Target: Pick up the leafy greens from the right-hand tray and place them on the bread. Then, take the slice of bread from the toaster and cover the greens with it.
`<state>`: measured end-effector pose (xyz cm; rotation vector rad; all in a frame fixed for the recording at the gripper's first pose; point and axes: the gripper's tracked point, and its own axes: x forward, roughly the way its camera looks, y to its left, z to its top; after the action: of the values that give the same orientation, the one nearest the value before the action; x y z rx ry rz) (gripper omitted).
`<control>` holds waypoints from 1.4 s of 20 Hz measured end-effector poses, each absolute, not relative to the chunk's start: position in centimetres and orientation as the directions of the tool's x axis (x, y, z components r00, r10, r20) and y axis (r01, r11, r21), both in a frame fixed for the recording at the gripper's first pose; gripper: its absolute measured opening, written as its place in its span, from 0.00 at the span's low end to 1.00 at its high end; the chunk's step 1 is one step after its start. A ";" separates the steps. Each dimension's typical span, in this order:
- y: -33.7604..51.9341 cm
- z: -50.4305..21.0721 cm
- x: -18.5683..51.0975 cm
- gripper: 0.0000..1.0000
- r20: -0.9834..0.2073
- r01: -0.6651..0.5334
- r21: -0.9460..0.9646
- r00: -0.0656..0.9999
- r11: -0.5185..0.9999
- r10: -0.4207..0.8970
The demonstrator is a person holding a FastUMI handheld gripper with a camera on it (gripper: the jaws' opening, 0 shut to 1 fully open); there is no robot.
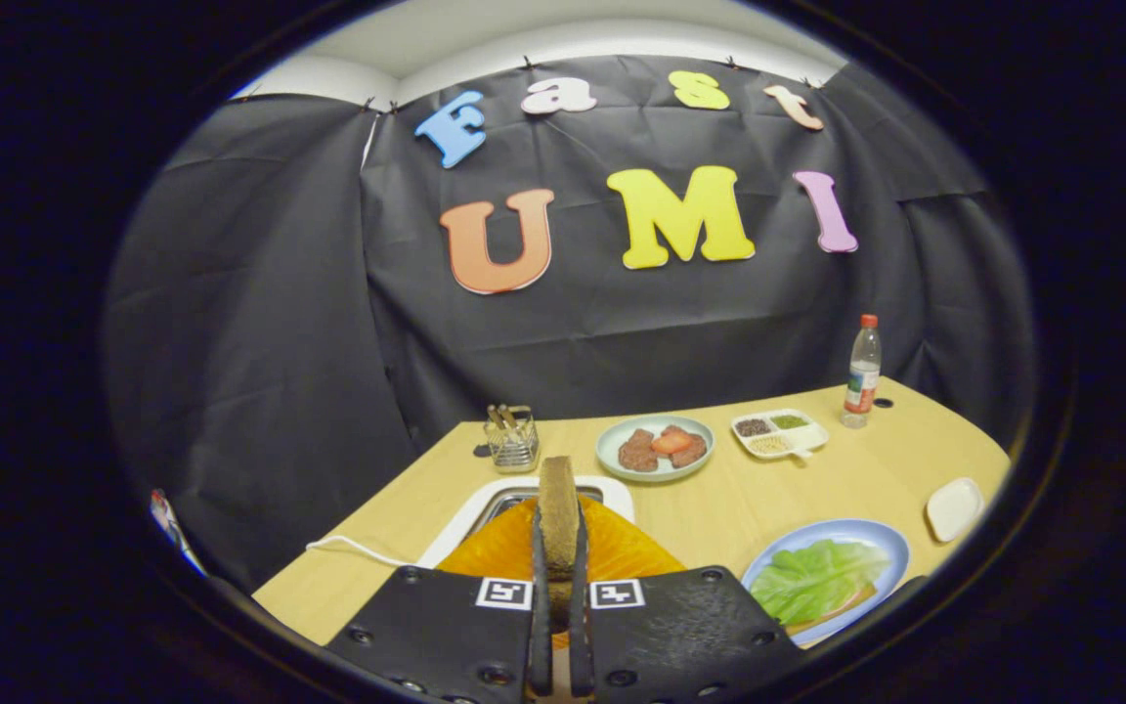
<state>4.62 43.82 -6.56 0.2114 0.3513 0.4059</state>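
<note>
My gripper is shut on a brown slice of bread, held upright and edge-on between the fingers. Right below and behind the slice sits the toaster, orange-bodied with a white top and a slot. To the right of the fingers a light blue plate carries the leafy greens, spread flat over another slice of bread whose edge peeks out beneath them.
Beyond the toaster stand a wire rack, a pale green plate with meat pieces and a tomato slice, a white divided tray and a plastic bottle. A small white dish lies far right. A white cable runs left.
</note>
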 end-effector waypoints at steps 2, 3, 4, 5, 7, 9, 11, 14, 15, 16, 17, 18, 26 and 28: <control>43.3 -4.3 4.4 0.07 -0.219 -0.360 0.273 0.880 0.892 0.422; 43.0 -3.3 4.3 0.07 -0.192 -0.369 0.275 0.884 0.888 0.427; 42.9 -2.7 4.1 0.07 -0.172 -0.379 0.282 0.884 0.881 0.435; 42.7 -2.0 3.7 0.07 -0.155 -0.385 0.298 0.884 0.874 0.442; 41.8 -0.5 3.4 0.07 -0.124 -0.391 0.337 0.883 0.856 0.452; 40.6 0.9 3.4 0.07 -0.097 -0.391 0.359 0.888 0.848 0.450; 38.7 2.0 3.5 0.07 -0.073 -0.380 0.373 0.898 0.847 0.435; 34.7 2.6 4.2 0.07 -0.056 -0.337 0.385 0.920 0.859 0.387; 33.3 2.4 4.3 0.06 -0.059 -0.321 0.378 0.928 0.868 0.369; 32.1 2.0 4.6 0.06 -0.063 -0.302 0.371 0.935 0.878 0.348; 30.5 1.3 5.0 0.07 -0.072 -0.278 0.358 0.944 0.891 0.323; 29.2 0.4 5.2 0.07 -0.085 -0.256 0.349 0.949 0.901 0.302; 24.0 -7.7 6.7 0.07 -0.248 -0.182 0.315 0.932 0.932 0.266; 23.2 -9.8 7.0 0.07 -0.290 -0.169 0.313 0.920 0.935 0.263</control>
<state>7.02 23.21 -9.80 0.2874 0.3348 0.2253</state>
